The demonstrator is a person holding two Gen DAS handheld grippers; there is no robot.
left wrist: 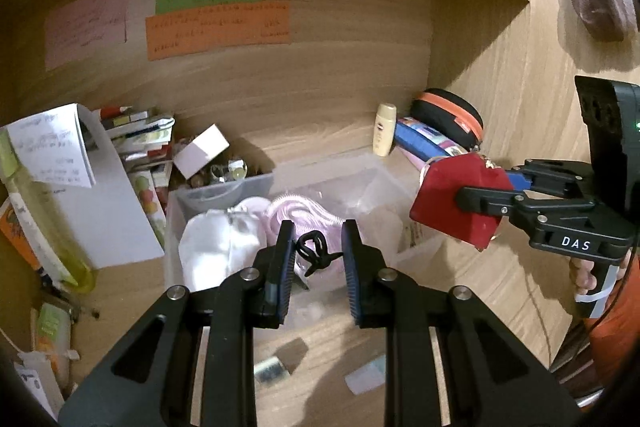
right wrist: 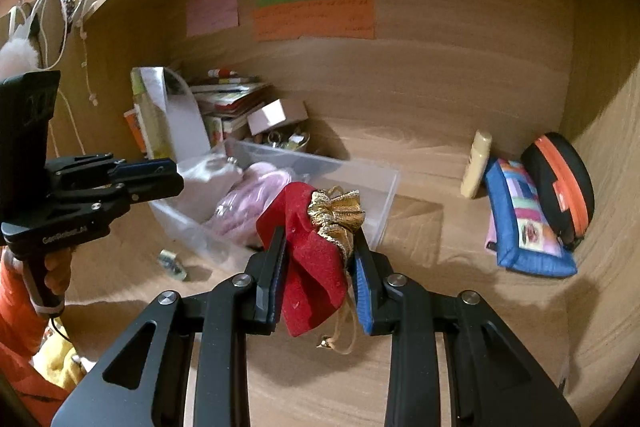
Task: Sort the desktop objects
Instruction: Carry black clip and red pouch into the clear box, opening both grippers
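Observation:
My right gripper (right wrist: 320, 247) is shut on a red velvet pouch (right wrist: 312, 259) with a gold ruffled top and holds it above the desk by the clear plastic bin (right wrist: 384, 203). The pouch also shows in the left wrist view (left wrist: 456, 203) in the right gripper (left wrist: 464, 193). My left gripper (left wrist: 318, 247) hangs over the bin (left wrist: 416, 251); a small black clip (left wrist: 314, 253) sits between its fingers, against the left pad. White and pink soft items (left wrist: 240, 239) lie in the bin.
A stack of books and papers (right wrist: 228, 99) and a tub of small items (right wrist: 280, 141) stand behind the bin. A cream bottle (right wrist: 476, 163), blue pouch (right wrist: 524, 223) and black-orange case (right wrist: 560, 187) sit at the right corner. A small packet (right wrist: 172, 263) lies on the desk.

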